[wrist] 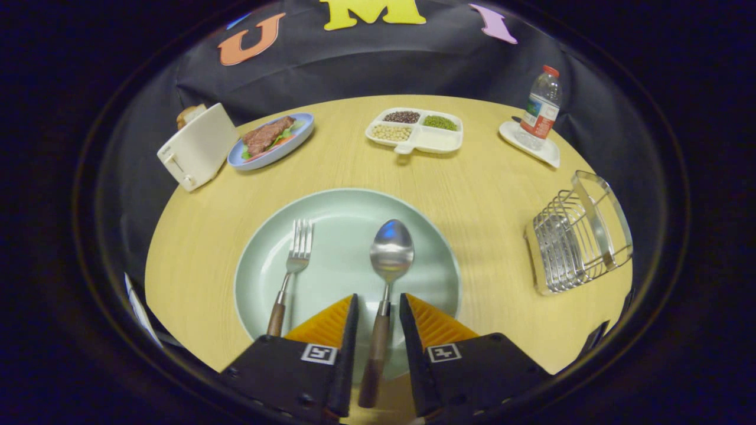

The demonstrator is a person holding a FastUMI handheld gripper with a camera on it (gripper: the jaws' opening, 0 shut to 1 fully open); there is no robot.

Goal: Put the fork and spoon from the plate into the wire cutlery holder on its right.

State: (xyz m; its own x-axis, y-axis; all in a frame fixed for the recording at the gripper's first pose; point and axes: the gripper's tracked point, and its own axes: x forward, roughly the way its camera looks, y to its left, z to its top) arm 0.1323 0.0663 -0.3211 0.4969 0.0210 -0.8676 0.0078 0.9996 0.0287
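A pale green plate [331, 206] lies on the round wooden table just ahead of my fingers. On it rest a fork [290, 268] to the left and a spoon [387, 265] beside it, both with brown wooden handles pointing toward me. My gripper [378, 301] stands open over the plate's near rim, and the spoon's handle runs through the gap between the two fingers without either pad touching it. The fork's handle lies just outside the left finger. The wire cutlery holder [576, 239] stands on the table to the right of the plate.
Beyond the plate sit a divided white dish of beans [415, 131], a blue plate with meat and salad [271, 140], a white toaster [196, 147] and a water bottle [541, 106] on a white coaster. Bare table lies between plate and holder.
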